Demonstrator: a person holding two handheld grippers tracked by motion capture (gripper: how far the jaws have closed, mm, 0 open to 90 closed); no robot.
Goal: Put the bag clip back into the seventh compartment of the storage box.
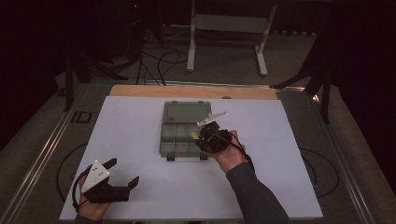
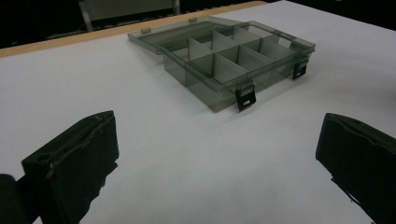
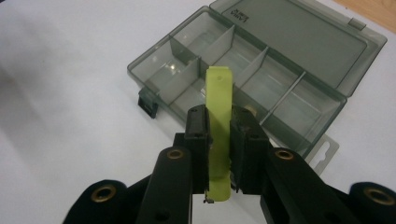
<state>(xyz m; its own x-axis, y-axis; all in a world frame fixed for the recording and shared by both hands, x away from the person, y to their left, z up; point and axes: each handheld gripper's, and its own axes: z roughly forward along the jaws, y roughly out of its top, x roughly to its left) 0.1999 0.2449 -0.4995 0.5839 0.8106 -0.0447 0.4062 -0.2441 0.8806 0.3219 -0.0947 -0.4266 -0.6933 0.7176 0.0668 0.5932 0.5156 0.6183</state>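
The right gripper (image 3: 219,126) is clamped on a yellow-green strip (image 3: 218,107), which stands upright between the two black jaws and projects beyond their tips; in the high view the right gripper (image 1: 205,135) is positioned over the right-hand edge of the compartment box (image 1: 180,135); the box (image 3: 243,70) is a smoke-grey transparent case with its lid (image 3: 299,37) folded flat open behind it, dividers in place and two black latches (image 2: 246,97) on the front wall; the box rests near the middle of the white table surface (image 1: 130,130); the left gripper (image 1: 122,172) sits at the near-left corner of the surface, well apart from the box, jaws spread wide and holding nothing.
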